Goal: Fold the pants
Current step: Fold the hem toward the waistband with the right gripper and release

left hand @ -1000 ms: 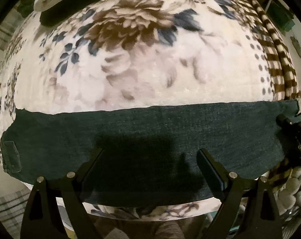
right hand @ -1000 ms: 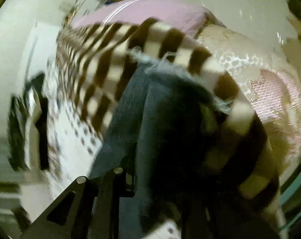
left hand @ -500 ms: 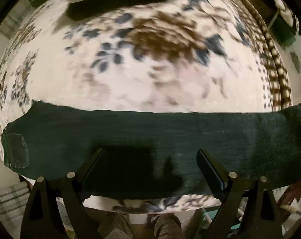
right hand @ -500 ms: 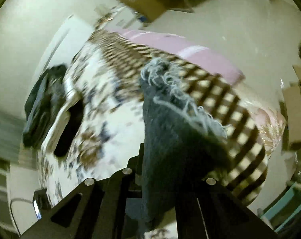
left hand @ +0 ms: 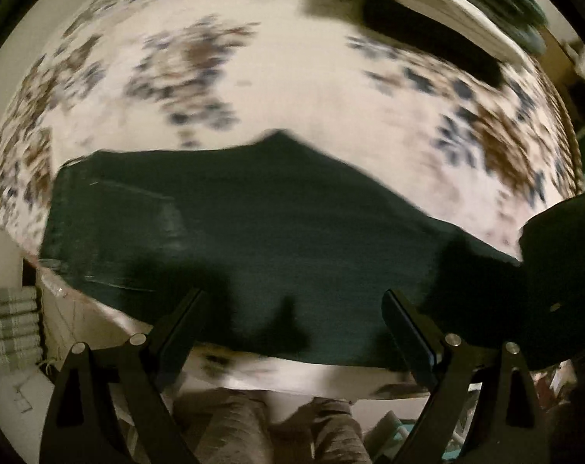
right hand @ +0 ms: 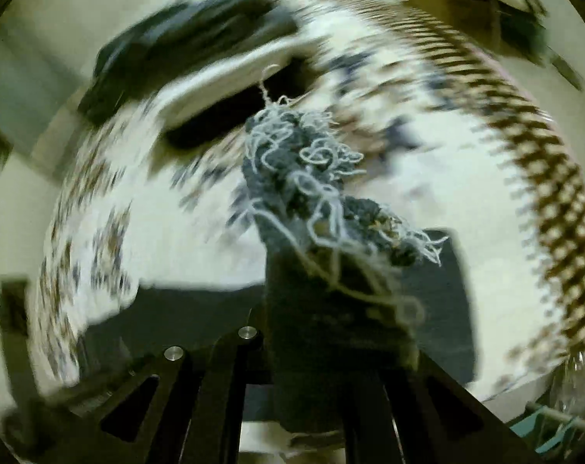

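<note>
pants [left hand: 277,239] hem lifted off bed | right tool [right hand: 331,348] clamps frayed hem | left tool [left hand: 292,321] apart, empty

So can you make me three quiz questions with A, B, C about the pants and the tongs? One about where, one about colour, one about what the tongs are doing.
1. Where do the pants lie?
A. on a flowery blanket
B. on a bare floor
C. in a basket

2. What colour are the pants?
A. bright red
B. dark blue-green
C. yellow

3. What are the right tongs doing?
A. hanging wide open
B. gripping a cup
C. pinching the frayed hem

Answers: 1 A, the floral blanket spreads all around them. 2 B, the denim looks dark. 3 C, the frayed hem sticks up from the closed tongs.
</note>
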A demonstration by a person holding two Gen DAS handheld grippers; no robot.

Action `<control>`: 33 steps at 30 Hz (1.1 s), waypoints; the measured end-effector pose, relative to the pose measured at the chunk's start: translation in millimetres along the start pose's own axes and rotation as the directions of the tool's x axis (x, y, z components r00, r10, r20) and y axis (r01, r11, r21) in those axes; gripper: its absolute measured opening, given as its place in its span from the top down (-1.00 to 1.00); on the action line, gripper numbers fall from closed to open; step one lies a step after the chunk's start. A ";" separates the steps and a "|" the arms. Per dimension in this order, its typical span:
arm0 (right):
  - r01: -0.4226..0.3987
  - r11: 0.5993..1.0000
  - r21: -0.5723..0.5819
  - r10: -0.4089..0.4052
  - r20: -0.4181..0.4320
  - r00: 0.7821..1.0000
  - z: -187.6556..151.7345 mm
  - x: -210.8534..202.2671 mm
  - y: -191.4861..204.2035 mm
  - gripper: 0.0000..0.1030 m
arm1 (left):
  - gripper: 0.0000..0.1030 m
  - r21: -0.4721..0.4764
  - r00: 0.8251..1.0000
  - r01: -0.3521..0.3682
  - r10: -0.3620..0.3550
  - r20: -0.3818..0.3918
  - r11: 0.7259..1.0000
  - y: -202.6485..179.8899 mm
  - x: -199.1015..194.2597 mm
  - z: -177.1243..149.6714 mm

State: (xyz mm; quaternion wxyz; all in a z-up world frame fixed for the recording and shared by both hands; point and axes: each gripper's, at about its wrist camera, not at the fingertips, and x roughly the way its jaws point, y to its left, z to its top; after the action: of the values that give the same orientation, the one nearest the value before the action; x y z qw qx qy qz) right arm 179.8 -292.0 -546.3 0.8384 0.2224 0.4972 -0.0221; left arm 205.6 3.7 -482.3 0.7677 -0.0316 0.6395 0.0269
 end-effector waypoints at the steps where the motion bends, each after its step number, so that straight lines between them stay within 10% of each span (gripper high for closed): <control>1: -0.002 0.999 -0.043 0.001 -0.028 1.000 -12.5 13.7 21.4 0.86 | -0.78 -0.018 1.000 0.012 -0.012 0.013 1.000 13.0 -0.7 1.2; 6: -0.085 0.988 -0.128 0.037 -0.339 0.940 -71.1 93.6 77.2 0.52 | -0.78 -0.052 0.999 0.051 -0.051 0.014 0.997 52.8 8.4 5.9; 11: -0.133 0.990 -0.045 0.113 -0.314 0.943 -83.1 67.6 67.2 -0.22 | -0.78 -0.043 0.986 0.162 -0.164 -0.030 0.986 41.3 23.9 10.4; 18: -0.071 0.996 0.057 0.084 -0.289 0.954 -82.0 31.7 -0.5 -0.32 | -0.78 -0.166 0.922 0.322 -0.348 -0.167 0.932 12.5 55.7 5.1; 22: -0.190 0.981 0.050 0.194 -0.368 0.909 -80.7 37.6 1.8 -0.43 | -0.78 -0.204 0.929 0.301 -0.335 -0.158 0.931 25.4 51.5 2.1; 33: -0.116 0.988 0.100 0.144 -0.351 0.925 -70.1 60.8 -24.7 -0.43 | -0.48 -0.121 0.932 0.207 -0.233 -0.279 0.971 -3.7 124.2 -7.8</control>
State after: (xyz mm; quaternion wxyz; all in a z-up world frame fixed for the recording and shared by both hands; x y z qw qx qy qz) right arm 146.3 -275.4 -634.7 0.7243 0.2876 0.6242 0.0550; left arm 220.7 -0.5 -605.8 0.6612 -0.1411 0.7360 -0.0354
